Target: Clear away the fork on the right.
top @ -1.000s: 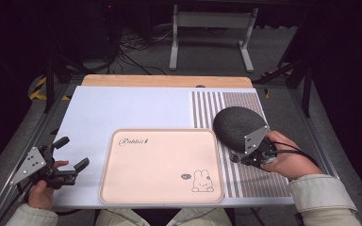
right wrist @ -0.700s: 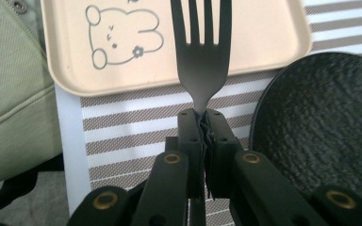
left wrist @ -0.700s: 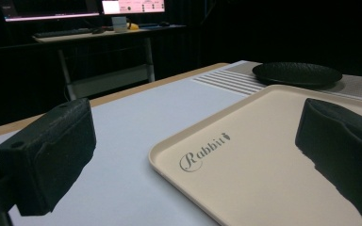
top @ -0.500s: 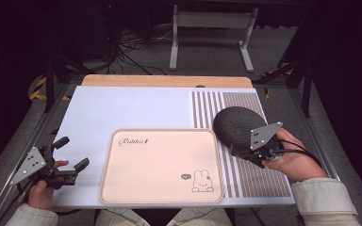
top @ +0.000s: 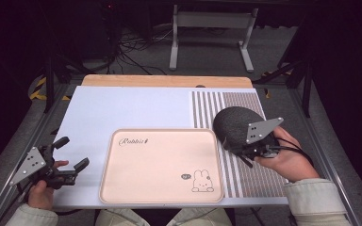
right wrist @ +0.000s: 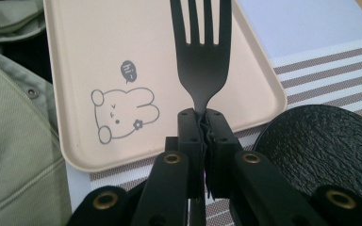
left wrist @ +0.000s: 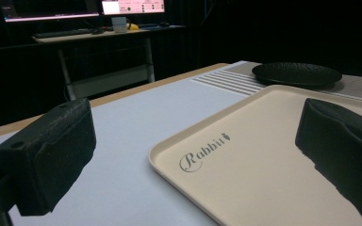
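Note:
My right gripper (right wrist: 203, 122) is shut on the handle of a black fork (right wrist: 201, 56), whose tines reach out over the beige rabbit tray (right wrist: 122, 37). In the high view this gripper (top: 245, 151) hangs at the right, just in front of a round black plate (top: 233, 123) on the striped part of the mat, with the fork (top: 247, 161) pointing toward the person. The plate's textured surface (right wrist: 325, 141) lies right beside the jaws. My left gripper (top: 73, 152) rests open at the near left, off the tray (top: 160, 165); its pads (left wrist: 52, 155) hold nothing.
A pale placemat (top: 122, 108) with a striped band (top: 264, 179) on its right covers the wooden table (top: 165, 80). The person's sleeve (right wrist: 14, 141) is close to the tray's near edge. A metal stand (top: 212, 28) and cables are on the floor beyond the table.
My right hand has lifted a little with the fork in its jaws, drifting slightly right. The left gripper has stayed put and open.

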The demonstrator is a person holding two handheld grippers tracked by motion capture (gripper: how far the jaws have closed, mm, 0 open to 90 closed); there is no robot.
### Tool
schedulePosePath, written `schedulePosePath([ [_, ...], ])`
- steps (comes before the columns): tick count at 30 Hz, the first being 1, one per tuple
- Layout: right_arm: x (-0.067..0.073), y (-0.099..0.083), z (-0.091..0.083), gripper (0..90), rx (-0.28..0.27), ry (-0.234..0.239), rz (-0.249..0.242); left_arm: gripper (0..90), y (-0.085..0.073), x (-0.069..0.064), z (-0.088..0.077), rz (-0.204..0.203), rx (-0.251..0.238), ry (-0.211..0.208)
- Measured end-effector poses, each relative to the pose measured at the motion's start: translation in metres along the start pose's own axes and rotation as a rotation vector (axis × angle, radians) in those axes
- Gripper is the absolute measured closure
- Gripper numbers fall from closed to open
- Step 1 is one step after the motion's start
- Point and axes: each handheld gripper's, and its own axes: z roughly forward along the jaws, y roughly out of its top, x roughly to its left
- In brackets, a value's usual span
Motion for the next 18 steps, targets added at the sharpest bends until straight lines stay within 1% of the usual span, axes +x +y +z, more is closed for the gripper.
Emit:
schedulePosePath([
  [1, 0.0, 0.0, 0.0, 87.5, 0.0, 0.0, 0.0, 0.0, 0.0, 0.0, 0.0, 0.0, 0.0, 0.0],
  [5, 0.002, 0.009, 0.003, 87.5, -0.005, 0.003, 0.033, 0.0, 0.0, 0.0, 0.0, 0.0, 0.0, 0.0],
  [6, 0.002, 0.011, 0.004, 87.5, -0.005, -0.004, 0.039, 0.0, 0.0, 0.0, 0.0, 0.0, -0.001, 0.001],
  [7, 0.002, 0.014, 0.005, 87.5, -0.007, 0.0, 0.059, 0.0, 0.0, 0.0, 0.0, 0.0, -0.001, 0.0],
  [8, 0.002, 0.014, 0.005, 87.5, -0.007, 0.0, 0.059, 0.0, 0.0, 0.0, 0.0, 0.0, -0.001, 0.0],
  [9, 0.002, 0.016, 0.007, 87.5, -0.01, -0.005, 0.065, 0.0, 0.0, 0.0, 0.0, 0.001, -0.001, -0.001],
  [10, 0.003, 0.019, 0.009, 87.5, -0.011, -0.001, 0.082, 0.0, 0.0, 0.0, 0.0, 0.0, -0.002, -0.001],
  [11, 0.003, 0.02, 0.011, 87.5, -0.01, -0.001, 0.085, 0.0, 0.0, 0.0, 0.0, 0.001, 0.001, -0.002],
  [12, 0.004, 0.023, 0.012, 87.5, -0.01, -0.005, 0.088, 0.0, 0.0, 0.0, 0.0, 0.0, 0.001, -0.002],
  [16, 0.005, 0.033, 0.019, 87.5, -0.015, -0.016, 0.129, 0.0, 0.0, 0.0, -0.001, 0.001, 0.0, -0.002],
  [18, 0.006, 0.036, 0.021, 87.5, -0.018, -0.025, 0.134, 0.0, 0.0, 0.0, -0.001, 0.0, 0.0, -0.002],
])
